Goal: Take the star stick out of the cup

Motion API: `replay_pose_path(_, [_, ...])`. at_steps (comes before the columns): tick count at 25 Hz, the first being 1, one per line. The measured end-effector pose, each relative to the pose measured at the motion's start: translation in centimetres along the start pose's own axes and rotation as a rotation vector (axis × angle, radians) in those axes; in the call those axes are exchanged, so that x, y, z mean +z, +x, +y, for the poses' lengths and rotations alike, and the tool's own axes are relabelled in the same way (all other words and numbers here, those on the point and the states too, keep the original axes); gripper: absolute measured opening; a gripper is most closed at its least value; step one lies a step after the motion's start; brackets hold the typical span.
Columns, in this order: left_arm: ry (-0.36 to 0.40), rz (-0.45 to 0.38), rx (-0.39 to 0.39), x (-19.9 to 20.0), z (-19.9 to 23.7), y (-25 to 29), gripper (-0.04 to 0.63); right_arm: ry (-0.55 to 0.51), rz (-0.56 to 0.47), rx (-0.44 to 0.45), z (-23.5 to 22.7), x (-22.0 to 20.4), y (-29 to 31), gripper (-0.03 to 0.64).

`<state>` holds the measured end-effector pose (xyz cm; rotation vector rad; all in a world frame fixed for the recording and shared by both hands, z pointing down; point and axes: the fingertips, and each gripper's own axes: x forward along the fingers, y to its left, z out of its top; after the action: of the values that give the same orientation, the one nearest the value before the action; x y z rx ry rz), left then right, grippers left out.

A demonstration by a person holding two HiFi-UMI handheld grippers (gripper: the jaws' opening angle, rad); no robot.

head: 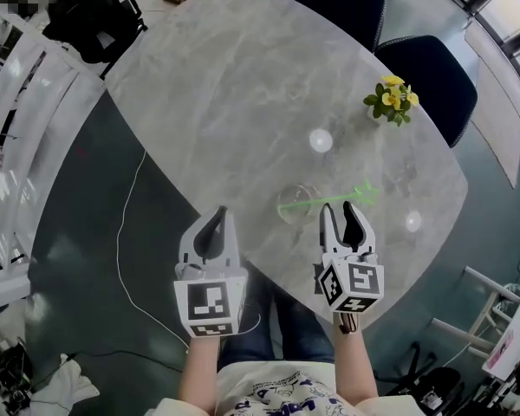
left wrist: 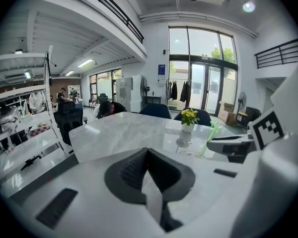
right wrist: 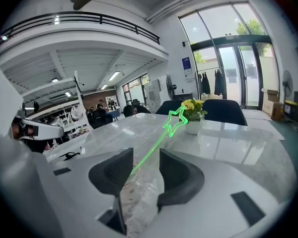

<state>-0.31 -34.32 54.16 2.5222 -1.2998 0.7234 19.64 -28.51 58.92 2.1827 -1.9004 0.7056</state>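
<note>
Lines up the spread-jawed right gripper (head: 341, 212) on the star stick (head: 326, 200), not yet out of the cup (head: 294, 207); holds the left gripper (head: 216, 218) closed, empty.

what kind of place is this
Likely an open-plan office or lab: a big marble-look table with dark office chairs, white storage shelves at the side, tall glass doors and a mezzanine railing.

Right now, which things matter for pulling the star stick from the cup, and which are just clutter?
Job:
star stick
cup
right gripper, fingers open either side of the stick

Lying about:
potted flowers
chairs
left gripper, fingers shut, empty
</note>
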Motion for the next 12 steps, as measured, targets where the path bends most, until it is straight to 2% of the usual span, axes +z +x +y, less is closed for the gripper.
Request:
replay_pose_path(7, [-0.006, 0.028, 0.000, -1.2, 0.0, 0.7, 0.000, 0.067, -0.007, 0.029, -0.5, -0.4, 1.3, 0.176])
replay_pose_path(12, [-0.023, 0.037, 0.002, -1.7, 0.0, 0.9, 0.000, 0.078, -0.017, 0.039, -0.5, -0.3, 1.9, 0.173])
